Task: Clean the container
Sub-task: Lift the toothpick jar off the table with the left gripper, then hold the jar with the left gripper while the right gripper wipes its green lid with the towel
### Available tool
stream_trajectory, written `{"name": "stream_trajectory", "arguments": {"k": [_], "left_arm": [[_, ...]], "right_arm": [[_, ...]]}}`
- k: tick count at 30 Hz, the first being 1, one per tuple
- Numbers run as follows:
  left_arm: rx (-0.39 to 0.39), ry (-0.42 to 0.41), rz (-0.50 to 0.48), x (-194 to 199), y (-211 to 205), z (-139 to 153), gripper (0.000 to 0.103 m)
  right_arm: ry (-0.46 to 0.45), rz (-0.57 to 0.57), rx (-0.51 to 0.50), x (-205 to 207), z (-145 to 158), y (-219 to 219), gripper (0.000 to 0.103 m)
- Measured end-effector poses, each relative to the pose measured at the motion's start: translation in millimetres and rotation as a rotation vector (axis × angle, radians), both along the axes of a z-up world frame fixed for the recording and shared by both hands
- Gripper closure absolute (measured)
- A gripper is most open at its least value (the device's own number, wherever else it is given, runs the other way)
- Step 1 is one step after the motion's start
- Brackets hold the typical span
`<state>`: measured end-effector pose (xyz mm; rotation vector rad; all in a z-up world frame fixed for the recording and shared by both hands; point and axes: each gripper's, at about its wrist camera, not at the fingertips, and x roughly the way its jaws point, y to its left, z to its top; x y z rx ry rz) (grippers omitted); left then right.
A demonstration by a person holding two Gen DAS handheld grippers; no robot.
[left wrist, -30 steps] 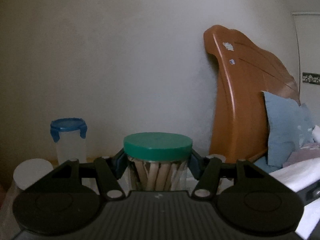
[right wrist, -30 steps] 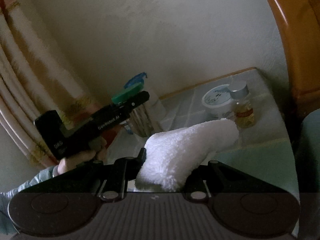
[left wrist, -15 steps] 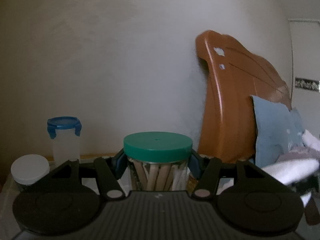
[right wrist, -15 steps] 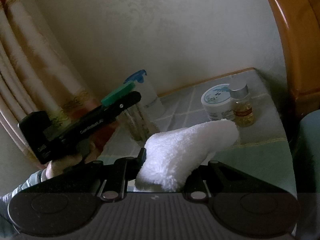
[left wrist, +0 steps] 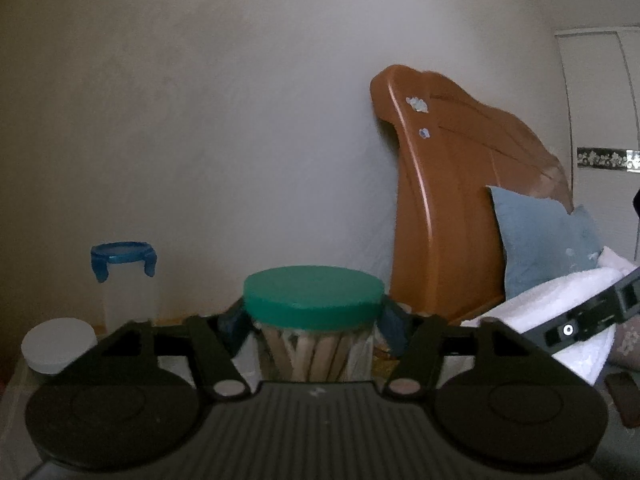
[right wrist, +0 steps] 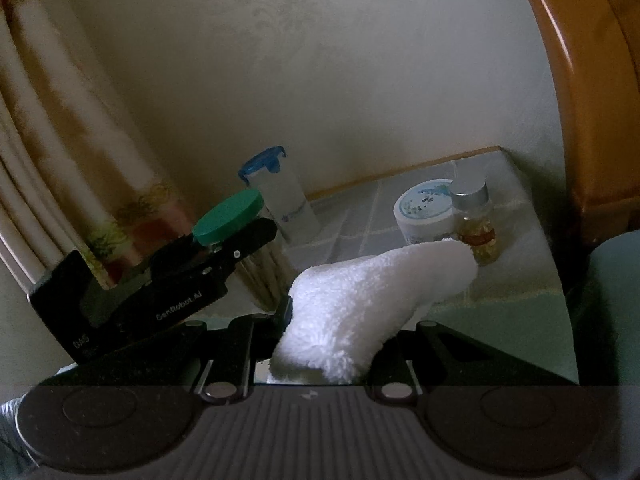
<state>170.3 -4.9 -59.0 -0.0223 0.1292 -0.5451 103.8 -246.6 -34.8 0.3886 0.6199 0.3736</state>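
Observation:
A clear jar with a green lid [left wrist: 314,300], holding wooden sticks, stands between the fingers of my left gripper [left wrist: 314,320]. The jaws are opening, and a thin gap shows between each blue pad and the glass. In the right wrist view the same jar [right wrist: 228,218] and left gripper [right wrist: 224,256] sit at the left, over the tiled tabletop [right wrist: 520,280]. My right gripper [right wrist: 332,320] is shut on a folded white cloth [right wrist: 380,284], which sticks out forward to the right of the jar. That cloth [left wrist: 552,300] and right gripper [left wrist: 580,320] show at the left view's right edge.
A clear tub with a blue clip lid [right wrist: 280,200] stands by the wall behind the jar. A white-lidded pot [left wrist: 58,344] is at the left. A white cream tub [right wrist: 424,208] and a small silver-capped bottle [right wrist: 476,224] stand beyond the cloth. Wooden headboard [left wrist: 460,208], blue pillow [left wrist: 544,236] right; curtain [right wrist: 60,140] left.
The left jaws have widened off the jar. The left gripper and jar shifted closer to the cloth. The right gripper with its cloth has come into the left view from the right.

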Motion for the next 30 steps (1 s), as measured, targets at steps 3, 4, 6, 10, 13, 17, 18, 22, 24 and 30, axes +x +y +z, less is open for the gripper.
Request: {"name": "stream_trajectory", "arguments": {"k": [3, 4, 6, 10, 13, 17, 18, 22, 24, 30], "left_arm": [[0.002, -0.014, -0.003, -2.4, 0.1, -1.0, 0.021], [0.005, -0.012, -0.008, -2.8, -0.1, -1.4, 0.020], [0.009, -0.003, -0.017, -3.7, 0.0, -3.1, 0.020], [0.025, 0.014, -0.012, -6.5, 2.0, -7.6, 0.020], [0.028, 0.035, -0.012, -6.7, 4.9, -11.5, 0.020], [0.022, 0.055, -0.013, -5.2, 7.0, -17.0, 0.021], [0.020, 0.059, -0.014, -4.7, 7.4, -17.8, 0.023], [0.021, 0.075, -0.025, -1.0, 7.9, -18.7, 0.044], [0.013, 0.082, -0.026, 0.4, 8.7, -18.2, 0.044], [0.016, 0.078, -0.036, -1.3, 9.1, -18.6, 0.044]], "right_arm": [[-0.004, 0.000, -0.013, 0.7, 2.8, 1.2, 0.081], [-0.006, 0.001, -0.019, 1.0, 3.8, 1.5, 0.081], [-0.013, 0.004, -0.041, 2.5, 8.1, 2.3, 0.081], [-0.045, 0.016, -0.101, 6.4, 23.3, 3.7, 0.081], [-0.090, 0.030, -0.157, 11.5, 42.3, 5.3, 0.081], [-0.156, 0.078, -0.256, 21.6, 69.8, 14.5, 0.081], [-0.173, 0.095, -0.288, 24.2, 76.1, 18.4, 0.081], [-0.227, 0.148, -0.421, 35.7, 99.5, 38.6, 0.081], [-0.249, 0.164, -0.488, 42.3, 107.6, 50.5, 0.081], [-0.319, 0.209, -0.742, 62.2, 113.8, 98.7, 0.081]]}}
